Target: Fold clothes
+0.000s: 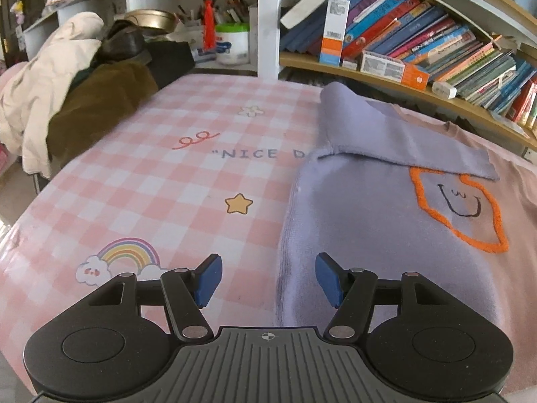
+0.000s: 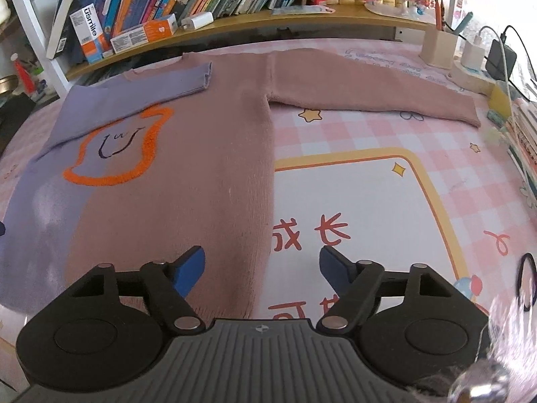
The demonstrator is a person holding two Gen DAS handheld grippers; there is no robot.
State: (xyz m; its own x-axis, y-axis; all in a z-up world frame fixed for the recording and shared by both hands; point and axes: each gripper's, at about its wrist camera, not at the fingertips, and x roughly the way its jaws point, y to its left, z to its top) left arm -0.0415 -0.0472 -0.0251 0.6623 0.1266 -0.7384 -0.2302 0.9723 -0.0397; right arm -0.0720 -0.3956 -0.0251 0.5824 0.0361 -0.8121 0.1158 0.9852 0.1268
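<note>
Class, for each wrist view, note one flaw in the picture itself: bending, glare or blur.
Left wrist view: fisheye bends the wooden bookshelf into an arc; the cream jacket pile looks slightly smeared. Right wrist view: strong window glare washes out the top right corner, and an unidentifiable blurred shape covers the bottom right corner.

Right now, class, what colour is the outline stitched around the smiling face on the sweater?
Orange. The outline on the sweater shows best in the right wrist view.

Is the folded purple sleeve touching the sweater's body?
Touching. The right wrist view shows the purple sleeve lying flat across the sweater, no gap beneath.
</note>
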